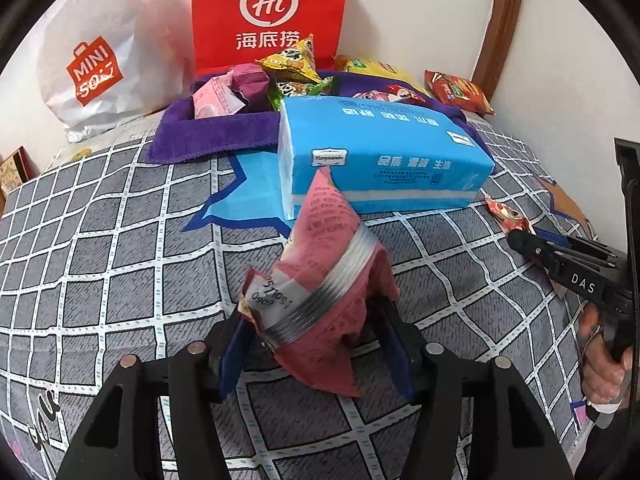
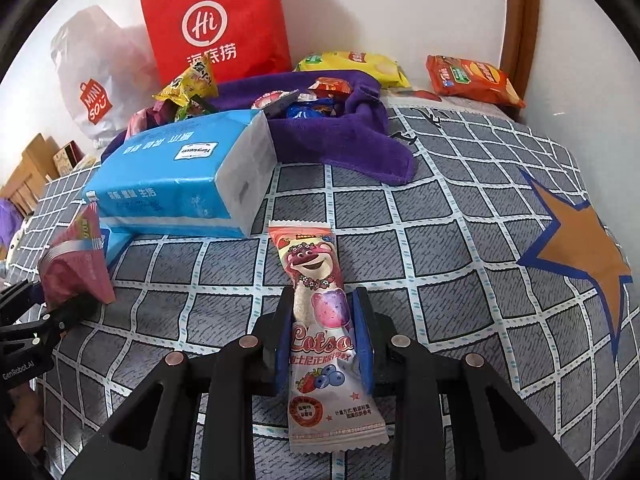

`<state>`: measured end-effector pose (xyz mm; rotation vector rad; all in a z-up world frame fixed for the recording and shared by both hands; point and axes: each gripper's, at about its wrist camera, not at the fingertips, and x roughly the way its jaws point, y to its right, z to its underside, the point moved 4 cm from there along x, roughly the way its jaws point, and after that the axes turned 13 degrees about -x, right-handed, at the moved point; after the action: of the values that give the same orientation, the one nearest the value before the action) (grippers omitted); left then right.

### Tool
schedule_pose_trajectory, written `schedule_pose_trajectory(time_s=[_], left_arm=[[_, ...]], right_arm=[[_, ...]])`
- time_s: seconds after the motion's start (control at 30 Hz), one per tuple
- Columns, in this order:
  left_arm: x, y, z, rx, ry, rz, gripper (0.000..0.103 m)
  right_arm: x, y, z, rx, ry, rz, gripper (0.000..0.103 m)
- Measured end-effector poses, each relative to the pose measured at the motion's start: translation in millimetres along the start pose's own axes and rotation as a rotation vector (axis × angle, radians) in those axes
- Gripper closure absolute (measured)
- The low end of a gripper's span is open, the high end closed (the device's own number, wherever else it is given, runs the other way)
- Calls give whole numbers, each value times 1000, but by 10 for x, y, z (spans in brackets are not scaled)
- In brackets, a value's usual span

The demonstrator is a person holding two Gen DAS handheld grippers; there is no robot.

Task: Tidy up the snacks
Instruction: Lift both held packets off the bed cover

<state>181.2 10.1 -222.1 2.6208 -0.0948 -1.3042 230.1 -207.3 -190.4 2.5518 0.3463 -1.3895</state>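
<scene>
A puffy pink snack packet (image 1: 320,276) with a silver band stands tilted between the fingers of my left gripper (image 1: 316,320), low over the checked bedspread (image 1: 120,264). A dark gap shows beside its right pad, so the jaws stand open around it. The right wrist view shows the same pink packet (image 2: 76,264) at the far left. My right gripper (image 2: 323,296) is shut on a long Lotso bear candy packet (image 2: 320,320), pads pressing both its sides. A purple cloth nest (image 1: 208,136) at the back holds several snacks.
A blue tissue pack (image 1: 380,152) lies just ahead of both grippers. Behind it stand a red Hi bag (image 1: 268,12) and a white Miniso bag (image 1: 100,60). A yellow chip bag (image 2: 356,64) and an orange one (image 2: 472,78) lie by the wall.
</scene>
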Motion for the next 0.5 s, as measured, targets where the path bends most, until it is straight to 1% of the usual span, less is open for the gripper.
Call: schedule_pose_trajectory(time_s=[0.1,0.33,0.5], left_arm=[[3,15,-2,10,-3,-6,43],[-13,4,-11,-3,-7,12,42],[-12,4,-14,6,-5,2,42]], right_arm=[[-5,8,9,6,3,-9,74],[-14,24,3,31,4,-15,74],[-17,39,17,46,12,-31,74]])
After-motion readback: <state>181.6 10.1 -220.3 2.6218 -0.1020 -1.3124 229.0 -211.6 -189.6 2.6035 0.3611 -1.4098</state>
